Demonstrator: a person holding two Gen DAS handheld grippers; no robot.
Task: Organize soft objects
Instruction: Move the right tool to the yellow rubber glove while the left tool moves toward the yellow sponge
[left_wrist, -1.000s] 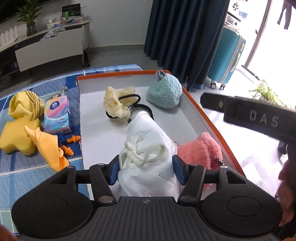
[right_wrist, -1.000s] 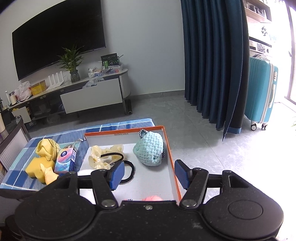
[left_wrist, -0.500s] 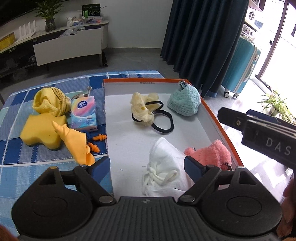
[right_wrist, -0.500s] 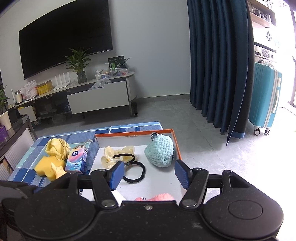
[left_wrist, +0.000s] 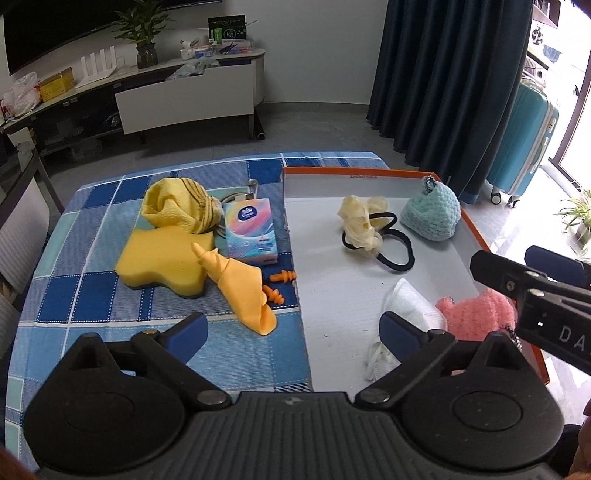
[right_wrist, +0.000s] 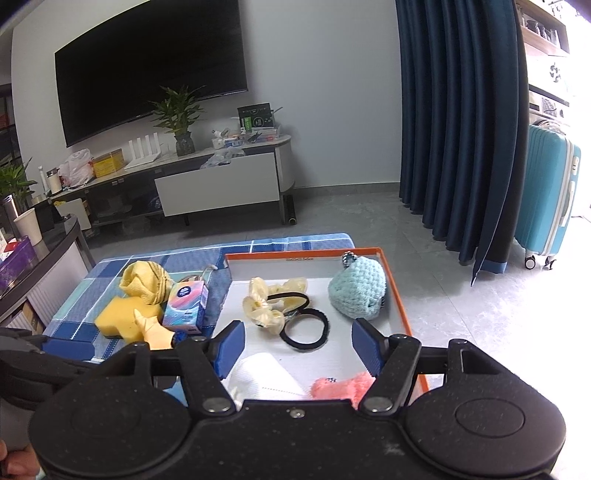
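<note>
Blue checked tablecloth (left_wrist: 92, 314), crumpled white mesh cloth (left_wrist: 410, 317) in orange-rimmed tray (left_wrist: 476, 236), both grippers wide, empty.

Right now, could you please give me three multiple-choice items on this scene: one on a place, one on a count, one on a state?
1. Where does the white mesh pouch lie?
A. in the orange-rimmed tray
B. on the yellow sponge
C. on the floor

2. How many orange earplugs lie on the blue checked cloth?
A. one
B. two
C. four

3. How do the left tongs stand?
A. shut on the pouch
B. shut on the tissue pack
C. open, holding nothing

Answers: 1 A, it rests on the tray floor beside the pink knit piece. 2 B, a pair shows by the yellow cloth. 3 C, both pads are wide apart.
</note>
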